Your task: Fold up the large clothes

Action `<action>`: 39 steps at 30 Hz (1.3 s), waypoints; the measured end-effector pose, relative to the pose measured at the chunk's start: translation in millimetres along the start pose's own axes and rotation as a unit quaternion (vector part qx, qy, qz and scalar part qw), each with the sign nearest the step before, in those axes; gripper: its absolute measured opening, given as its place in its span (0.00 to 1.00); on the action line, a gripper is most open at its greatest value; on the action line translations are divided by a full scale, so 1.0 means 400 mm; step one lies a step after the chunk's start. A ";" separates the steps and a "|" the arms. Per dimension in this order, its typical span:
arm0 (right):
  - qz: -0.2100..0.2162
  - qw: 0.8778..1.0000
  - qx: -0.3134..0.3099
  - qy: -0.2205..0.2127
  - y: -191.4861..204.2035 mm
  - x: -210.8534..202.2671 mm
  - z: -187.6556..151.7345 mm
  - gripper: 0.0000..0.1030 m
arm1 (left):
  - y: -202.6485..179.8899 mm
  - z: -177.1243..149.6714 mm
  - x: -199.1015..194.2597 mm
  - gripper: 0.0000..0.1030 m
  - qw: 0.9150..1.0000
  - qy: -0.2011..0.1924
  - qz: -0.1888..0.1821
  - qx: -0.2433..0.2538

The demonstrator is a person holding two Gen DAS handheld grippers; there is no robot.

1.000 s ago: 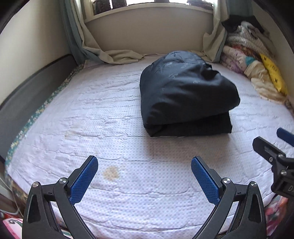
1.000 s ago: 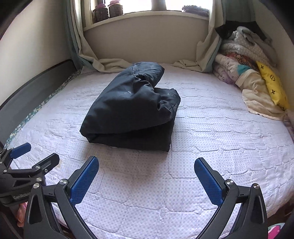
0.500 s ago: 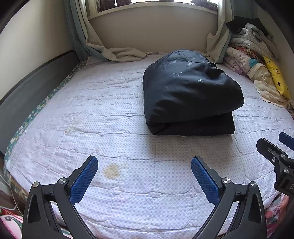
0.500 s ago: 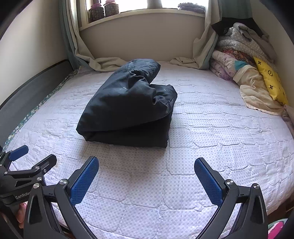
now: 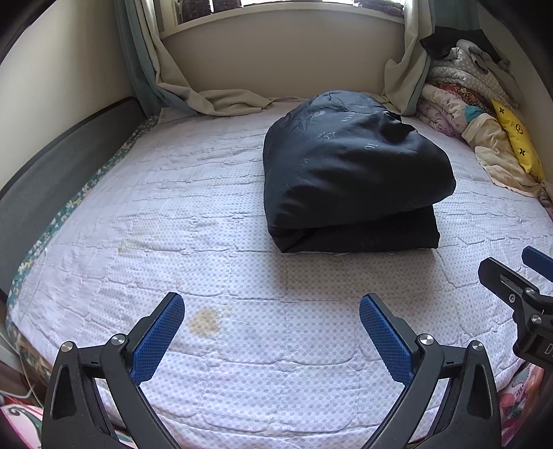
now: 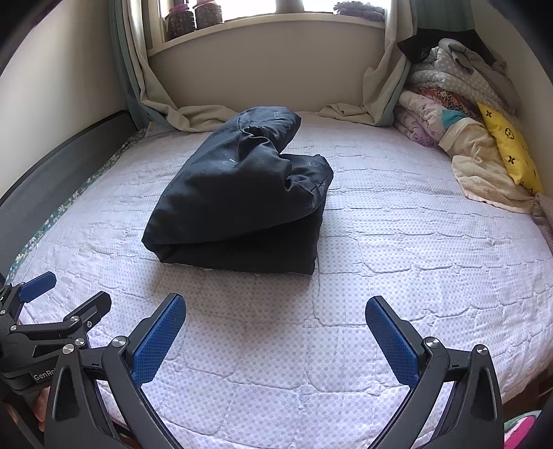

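Left claw: your left claw [image 5: 271, 333] is spread wide with nothing between its blue pads, hanging over the near edge of the bed [image 5: 242, 345]; in the right wrist view only part of it shows at 8 o'clock [image 6: 65, 300], the rest cut off by the frame.
Right claw: your right claw [image 6: 276, 336] is just as wide apart and holds nothing; from the left wrist view only its tip shows at 3 o'clock [image 5: 515, 269].
Garment: the dark garment [image 5: 349, 179] lies folded into a thick bundle on the bed, at 1 o'clock from your left claw and 11 o'clock from your right [image 6: 242, 193], well apart from both.
Hard to make out: faint pale print on the fabric is too small to read, and you cannot tell what kind of garment it is.
Bed stain: a yellowish stain [image 5: 204, 321] sits just ahead of your left claw's left finger.
Far corner: a pile of bedding [image 6: 459, 131] with a yellow pillow [image 6: 511, 148] is heaped at 2 o'clock.
Curtains: the curtains [image 6: 373, 89] spill onto the bed at 12 o'clock.
Window sill: jars [image 6: 193, 17] stand there, their tops cropped.
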State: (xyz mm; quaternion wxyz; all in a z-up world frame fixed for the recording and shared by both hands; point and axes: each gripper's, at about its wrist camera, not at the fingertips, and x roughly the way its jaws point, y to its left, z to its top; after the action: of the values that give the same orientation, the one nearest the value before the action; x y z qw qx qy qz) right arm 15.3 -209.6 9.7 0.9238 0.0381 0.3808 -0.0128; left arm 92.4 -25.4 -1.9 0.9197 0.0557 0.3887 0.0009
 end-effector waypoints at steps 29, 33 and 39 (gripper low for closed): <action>-0.001 1.000 0.001 0.001 -0.004 0.004 -0.007 1.00 | -0.021 0.000 -0.013 1.00 1.000 -0.013 0.005 0.020; 0.000 1.000 0.002 0.004 -0.006 0.003 -0.009 1.00 | -0.015 -0.002 -0.008 1.00 1.000 -0.006 -0.006 0.011; -0.001 1.000 0.007 0.009 -0.007 0.006 -0.011 1.00 | -0.018 -0.007 -0.017 1.00 1.000 -0.016 0.005 0.018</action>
State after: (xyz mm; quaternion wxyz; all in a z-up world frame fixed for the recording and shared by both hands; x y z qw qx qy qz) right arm 13.9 -212.1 4.7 0.9199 0.0439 0.3892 -0.0159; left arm 85.4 -32.5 0.5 0.9248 0.0738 0.3733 -0.0020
